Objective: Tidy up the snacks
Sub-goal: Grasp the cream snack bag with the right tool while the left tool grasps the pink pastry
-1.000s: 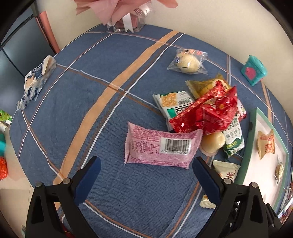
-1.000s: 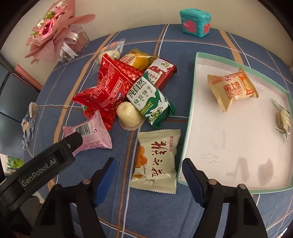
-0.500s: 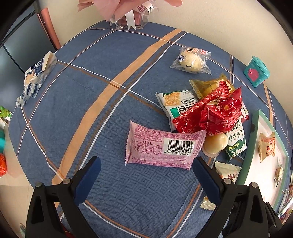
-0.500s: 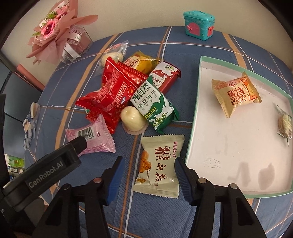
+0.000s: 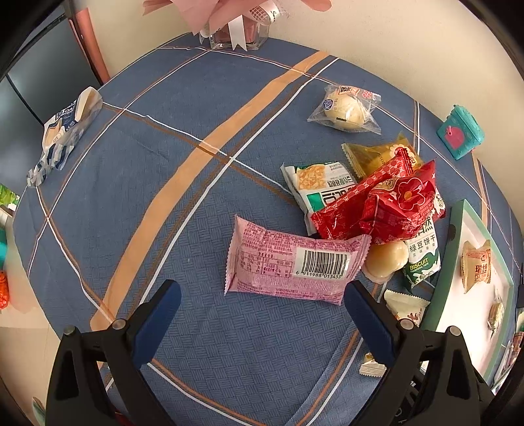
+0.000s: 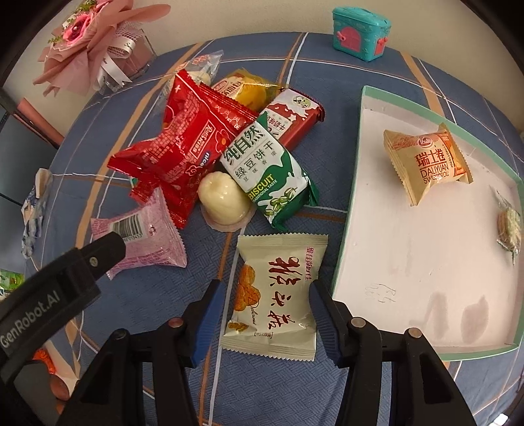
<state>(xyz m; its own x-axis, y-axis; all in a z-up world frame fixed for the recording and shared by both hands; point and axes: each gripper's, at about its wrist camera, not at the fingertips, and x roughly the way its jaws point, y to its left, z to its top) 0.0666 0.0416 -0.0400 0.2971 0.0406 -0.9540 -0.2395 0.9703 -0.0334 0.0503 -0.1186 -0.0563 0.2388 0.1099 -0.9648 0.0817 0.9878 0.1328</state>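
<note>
Holding 2 snacks (image 6: 427,164): tray (image 6: 347,209)

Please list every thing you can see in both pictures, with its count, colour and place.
tablecloth: 1, blue plaid, under all
tray: 1, white with green rim, right side
tray snacks: 2, orange and clear, in tray
cream packet: 1, between the right jaws
pink packet: 1, ahead of left gripper
snack pile: several, red, green, yellow, centre
bun pack: 1, clear, far side
teal box: 1, far edge
bouquet: 1, pink, far left
left gripper: black, blue pads, open
right gripper: black, blue pads
</note>
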